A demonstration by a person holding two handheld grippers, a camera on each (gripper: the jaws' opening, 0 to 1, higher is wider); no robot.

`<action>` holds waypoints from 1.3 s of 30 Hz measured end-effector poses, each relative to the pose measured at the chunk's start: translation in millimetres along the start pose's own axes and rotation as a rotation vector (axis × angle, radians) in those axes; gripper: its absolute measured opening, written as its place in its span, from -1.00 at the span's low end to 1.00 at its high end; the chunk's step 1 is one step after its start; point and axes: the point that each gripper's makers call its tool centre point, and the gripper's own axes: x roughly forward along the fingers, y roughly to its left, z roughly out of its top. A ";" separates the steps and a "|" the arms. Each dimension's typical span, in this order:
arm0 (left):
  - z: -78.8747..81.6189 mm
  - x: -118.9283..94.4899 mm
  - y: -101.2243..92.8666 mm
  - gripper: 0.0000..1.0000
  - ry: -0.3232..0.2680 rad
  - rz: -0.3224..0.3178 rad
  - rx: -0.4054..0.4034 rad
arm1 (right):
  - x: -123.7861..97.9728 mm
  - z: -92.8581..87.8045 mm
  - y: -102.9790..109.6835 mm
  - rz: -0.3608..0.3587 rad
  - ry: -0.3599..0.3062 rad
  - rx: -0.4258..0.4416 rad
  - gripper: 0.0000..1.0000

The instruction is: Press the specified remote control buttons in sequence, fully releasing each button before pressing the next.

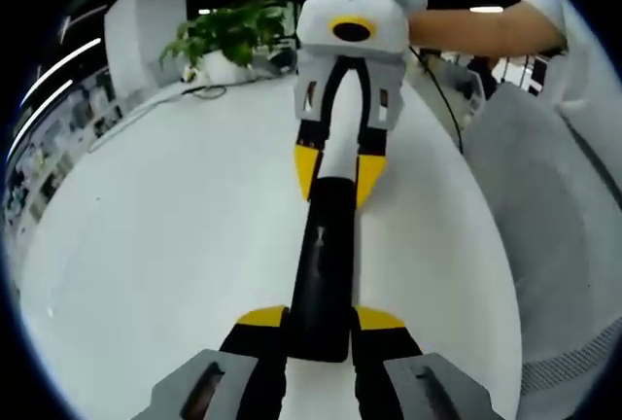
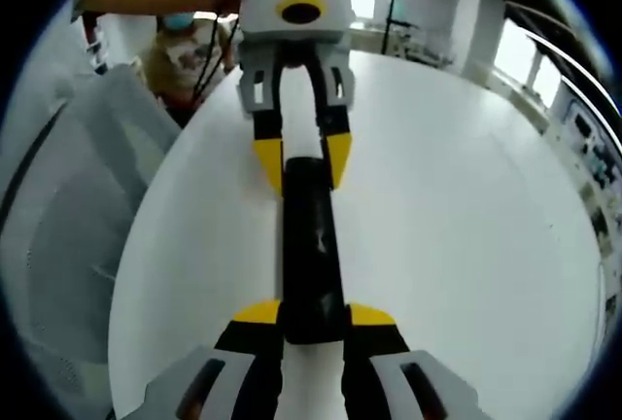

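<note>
Two grippers clamp black remote (image 1: 323, 264) ends: left gripper (image 1: 322, 321), right gripper (image 2: 314, 315); no readable writing.

- The remote control (image 1: 323, 264) (image 2: 309, 245) is long, slim and black, with a glossy face that catches a pale streak of light down its length.
- It stretches straight away along the middle of both the left gripper view and the right gripper view, lengthwise above the white tabletop (image 1: 165, 245) (image 2: 466, 226).
- Each end sits between a pair of yellow-tipped jaws, one pair at its near end and one at its far end.
- A small pale mark shows about midway along its face; the buttons are too blurred to make out.
- Whether its underside touches the tabletop cannot be told.
</note>
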 end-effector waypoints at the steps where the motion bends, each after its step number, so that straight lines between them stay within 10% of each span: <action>1: -0.1 0.0 0.1 -0.52 0.000 0.000 0.001 | 0.3 -0.1 -0.1 0.000 0.000 0.000 -0.62; 39: -4.6 3.7 0.5 -0.52 0.018 -0.015 0.025 | 3.5 -3.5 0.7 0.005 -0.003 -0.001 -0.62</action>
